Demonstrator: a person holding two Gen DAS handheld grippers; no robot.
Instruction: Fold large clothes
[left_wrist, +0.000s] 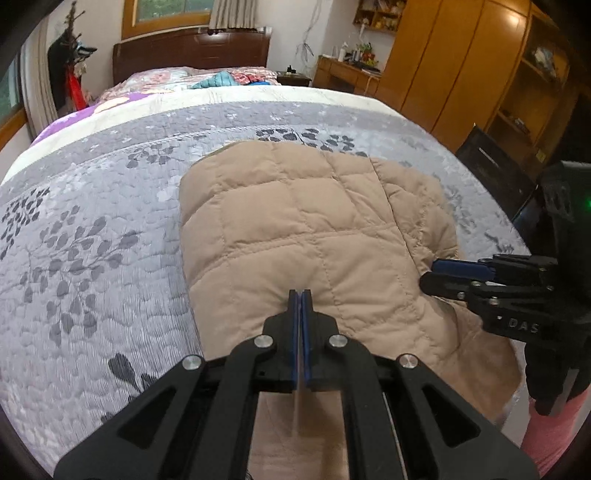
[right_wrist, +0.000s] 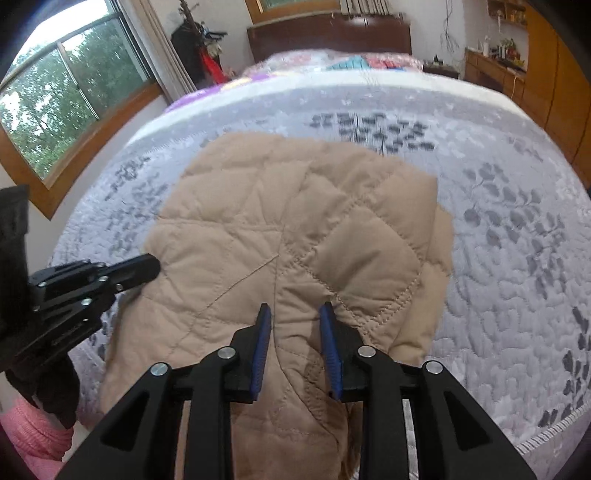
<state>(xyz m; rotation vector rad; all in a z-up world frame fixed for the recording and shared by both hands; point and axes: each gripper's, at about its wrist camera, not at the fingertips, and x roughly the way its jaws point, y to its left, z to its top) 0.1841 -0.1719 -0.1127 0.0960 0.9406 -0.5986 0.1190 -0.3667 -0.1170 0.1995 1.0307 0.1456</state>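
A tan quilted jacket (left_wrist: 314, 229) lies folded over on the grey leaf-patterned bedspread (left_wrist: 92, 240); it also shows in the right wrist view (right_wrist: 295, 229). My left gripper (left_wrist: 300, 295) is shut on a thin fold of the jacket at its near edge, and it appears at the left of the right wrist view (right_wrist: 147, 264). My right gripper (right_wrist: 295, 314) has its jaws apart with a puffy fold of the jacket between the blue pads (right_wrist: 262, 347). It shows side-on in the left wrist view (left_wrist: 434, 275) at the jacket's right edge.
The bed's wooden headboard (left_wrist: 192, 51) stands at the far end with colourful bedding (left_wrist: 221, 79) piled near it. A wooden wardrobe (left_wrist: 454, 62) and desk (left_wrist: 347, 74) line the right wall. A window (right_wrist: 55, 99) is at the left.
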